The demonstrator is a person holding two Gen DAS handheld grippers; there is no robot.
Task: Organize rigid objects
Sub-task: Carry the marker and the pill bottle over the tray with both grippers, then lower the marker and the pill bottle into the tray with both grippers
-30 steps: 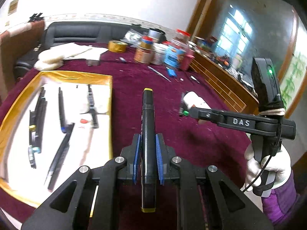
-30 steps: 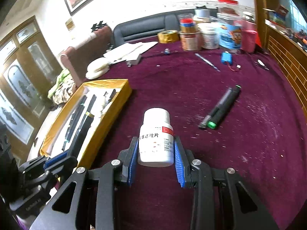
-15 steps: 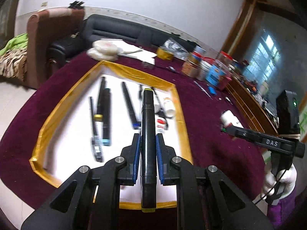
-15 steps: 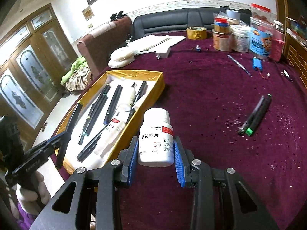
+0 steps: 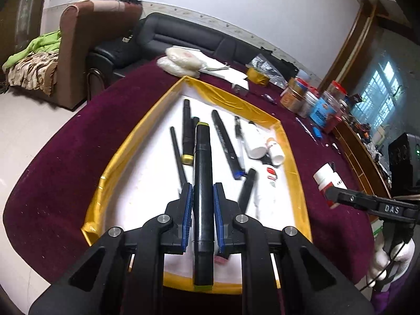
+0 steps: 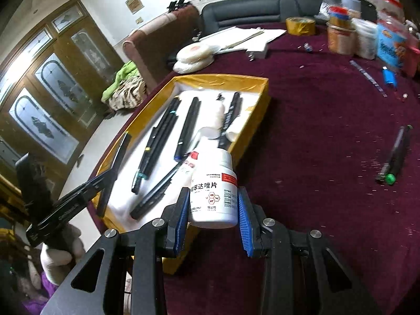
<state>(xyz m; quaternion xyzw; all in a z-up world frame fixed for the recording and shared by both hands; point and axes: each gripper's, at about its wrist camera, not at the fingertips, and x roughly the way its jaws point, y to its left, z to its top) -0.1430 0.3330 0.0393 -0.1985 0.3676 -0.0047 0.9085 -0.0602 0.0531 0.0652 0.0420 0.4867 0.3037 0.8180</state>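
My left gripper [image 5: 202, 199] is shut on a black marker [image 5: 202, 178] with olive caps, held lengthwise over the gold-rimmed tray [image 5: 126, 147]. The tray's white floor holds several black pens [image 5: 225, 141] and small white bottles [image 5: 254, 141]. My right gripper [image 6: 214, 204] is shut on a white pill bottle [image 6: 214, 191] with a red-and-white label, hanging above the tray's near right corner [image 6: 246, 141]. In the left wrist view that bottle [image 5: 328, 181] sits at the right, just past the tray's rim. In the right wrist view the left gripper with its marker [image 6: 113, 173] hovers over the tray's left side.
The table is covered in maroon cloth [image 6: 315, 131]. Two dark markers [image 6: 393, 157], one green-tipped, lie on it to the right. Jars, tubs and a tape roll [image 6: 300, 26] crowd the far edge. Papers and white pads [image 5: 181, 61] lie beyond the tray. Sofas stand behind.
Both grippers have swung left from the open cloth towards the tray, each keeping its load. The marker now hangs over the tray's middle, and the bottle has reached its right rim.
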